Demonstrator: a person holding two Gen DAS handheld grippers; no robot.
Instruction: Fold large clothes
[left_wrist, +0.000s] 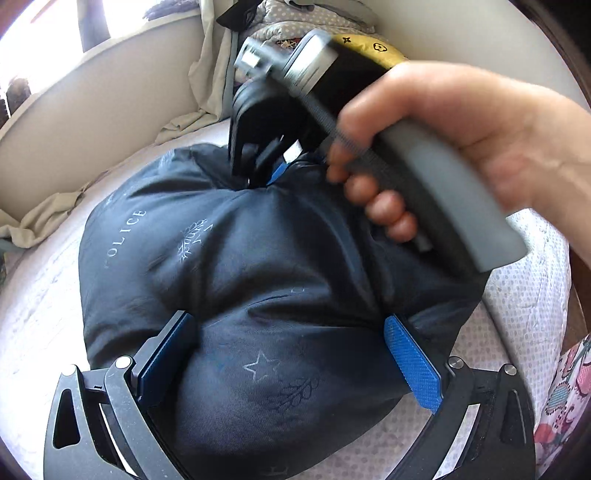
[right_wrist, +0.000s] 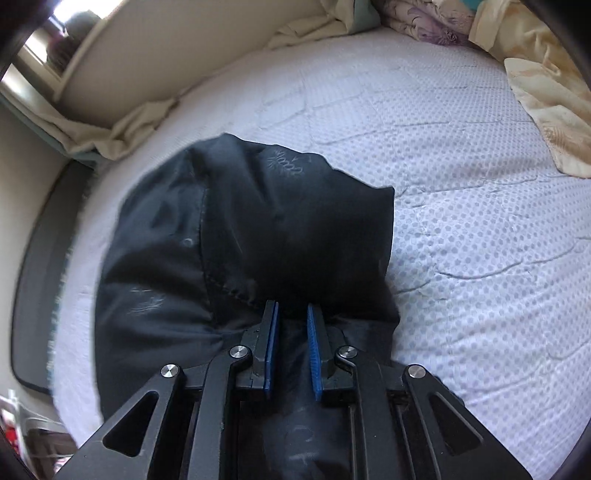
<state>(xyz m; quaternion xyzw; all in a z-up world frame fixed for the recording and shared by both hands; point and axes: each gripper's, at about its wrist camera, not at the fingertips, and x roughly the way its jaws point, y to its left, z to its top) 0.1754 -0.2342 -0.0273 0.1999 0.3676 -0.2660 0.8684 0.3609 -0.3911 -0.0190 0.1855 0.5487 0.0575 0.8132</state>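
A dark navy padded jacket (left_wrist: 258, 258) with pale printed stars and the word POLICE lies bunched on the bed. In the left wrist view my left gripper (left_wrist: 288, 319) stands wide, its blue pads (left_wrist: 410, 362) squeezing the near bulk of the jacket between them. A hand (left_wrist: 461, 140) holds my right gripper (left_wrist: 253, 177) over the far edge, its tips sunk into a pinched fold. In the right wrist view my right gripper (right_wrist: 291, 308) has its pads (right_wrist: 314, 332) nearly together with dark jacket (right_wrist: 258, 221) fabric drawn up between them.
The white dotted mattress cover (right_wrist: 461, 203) stretches to the right. A beige sheet (right_wrist: 122, 133) is bunched along the wall at the left. Folded bedding (right_wrist: 424, 18) and a pale yellow blanket (right_wrist: 554, 122) lie at the far side. Floral cloth (left_wrist: 569, 398) shows at the near right.
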